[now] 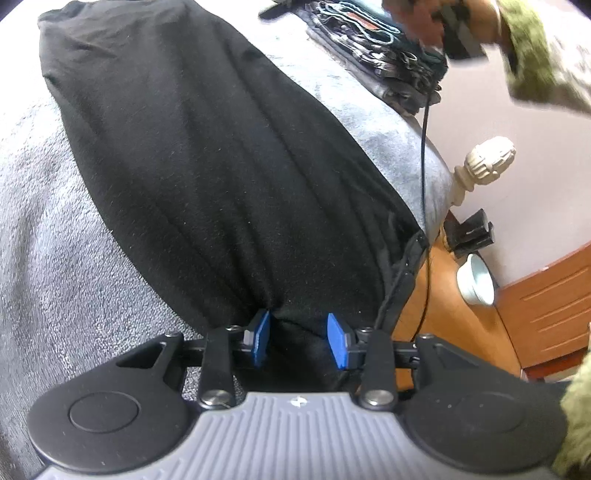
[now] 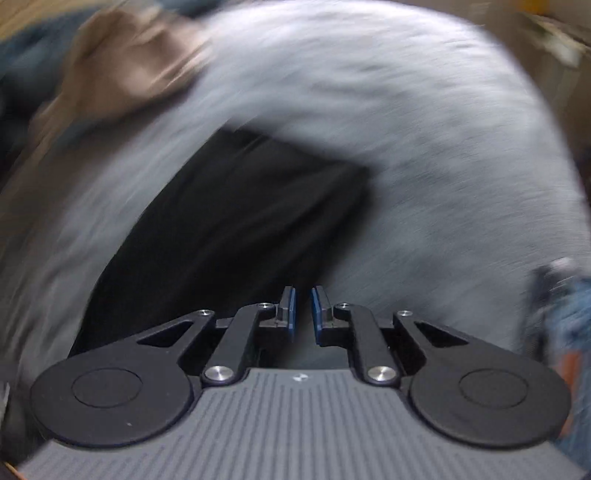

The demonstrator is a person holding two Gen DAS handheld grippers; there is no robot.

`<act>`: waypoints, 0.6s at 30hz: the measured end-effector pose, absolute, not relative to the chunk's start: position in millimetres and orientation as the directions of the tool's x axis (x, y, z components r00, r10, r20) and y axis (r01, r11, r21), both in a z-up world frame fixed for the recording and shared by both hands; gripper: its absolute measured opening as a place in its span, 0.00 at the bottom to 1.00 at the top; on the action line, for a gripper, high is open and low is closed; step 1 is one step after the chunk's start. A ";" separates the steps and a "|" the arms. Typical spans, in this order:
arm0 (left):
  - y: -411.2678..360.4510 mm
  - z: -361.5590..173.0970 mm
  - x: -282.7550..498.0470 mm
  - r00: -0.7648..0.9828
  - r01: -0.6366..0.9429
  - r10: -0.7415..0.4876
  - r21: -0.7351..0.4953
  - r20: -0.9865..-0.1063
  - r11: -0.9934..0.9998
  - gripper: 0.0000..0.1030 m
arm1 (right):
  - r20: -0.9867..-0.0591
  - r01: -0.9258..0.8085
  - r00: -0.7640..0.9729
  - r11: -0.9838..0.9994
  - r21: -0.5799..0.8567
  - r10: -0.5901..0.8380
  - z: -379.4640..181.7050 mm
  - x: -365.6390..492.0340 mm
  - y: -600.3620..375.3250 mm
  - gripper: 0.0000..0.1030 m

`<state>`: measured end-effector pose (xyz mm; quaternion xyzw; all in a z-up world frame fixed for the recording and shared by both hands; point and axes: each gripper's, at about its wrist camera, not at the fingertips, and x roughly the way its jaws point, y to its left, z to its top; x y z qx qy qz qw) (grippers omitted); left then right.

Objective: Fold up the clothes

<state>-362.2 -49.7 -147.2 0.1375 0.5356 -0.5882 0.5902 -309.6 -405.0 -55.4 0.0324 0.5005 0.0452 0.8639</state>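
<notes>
Left wrist view first: I'm looking down at the long black knit garment [image 1: 207, 155] lying stretched out along the fuzzy grey blanket [image 1: 48, 258] on the bed. It's already narrowed into a long strip, so I'm guessing the lengthwise folds are done and the end-to-end folding is what's left. My left gripper [image 1: 298, 343] is pinching the near end of it, with a thick bunch of black fabric sitting between the blue pads [image 1: 335, 345], which are part-way apart and pressing on the bunch from both sides. Further right, a stack of folded dark clothes [image 1: 373, 55] is sitting at the far edge of the bed, so some of the pile looks finished. Above that stack I'm seeing a blurred hand with the other black tool [image 1: 458, 33] and a camouflage-patterned sleeve [image 1: 535, 62].

Over in the right wrist view everything is smeared with motion blur. My right gripper [image 2: 303, 310] is nearly closed, only a thin slit showing between the pads, and I'm seeing nothing caught in it. The black garment's far end [image 2: 236, 221] is lying flat on the blanket [image 2: 424, 147], below and left of the fingertips, not touching them as far as I can tell. A tan crumpled cloth [image 2: 125, 66] is showing at the upper left.
</notes>
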 end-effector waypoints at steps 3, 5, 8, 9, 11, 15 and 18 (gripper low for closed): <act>-50.2 -144.2 -364.3 -0.251 0.835 -0.533 -0.459 -0.808 0.302 0.35 | -0.878 -0.075 0.454 0.989 0.128 0.148 -83.8 -319.4 -373.3 0.09; -43.5 -141.5 -362.3 -0.240 0.825 -0.526 -0.457 -0.816 0.332 0.35 | -0.888 -0.091 0.434 0.988 0.126 0.153 -103.7 -326.9 -361.1 0.08; -43.5 -138.6 -363.6 -0.216 0.810 -0.517 -0.447 -0.828 0.379 0.35 | -0.892 -0.105 0.438 0.992 0.074 0.113 -119.3 -356.3 -355.4 0.07; -42.3 -136.8 -363.6 -0.206 0.804 -0.513 -0.443 -0.833 0.397 0.35 | -0.891 -0.088 0.442 0.993 0.076 0.108 -117.1 -371.0 -357.8 0.07; -40.8 -132.0 -364.7 -0.186 0.790 -0.500 -0.431 -0.846 0.435 0.37 | -0.913 -0.034 0.398 0.996 0.082 0.089 -114.8 -398.9 -364.3 0.08; -36.4 -110.4 -366.6 -0.124 0.796 -0.487 -0.379 -0.864 0.471 0.40 | -0.949 0.018 0.313 0.999 0.047 0.039 -108.4 -443.2 -370.3 0.10; -42.1 -95.2 -365.2 -0.076 0.804 -0.514 -0.357 -0.855 0.475 0.43 | -0.903 0.031 0.423 0.995 0.094 0.073 -87.9 -438.0 -365.3 0.10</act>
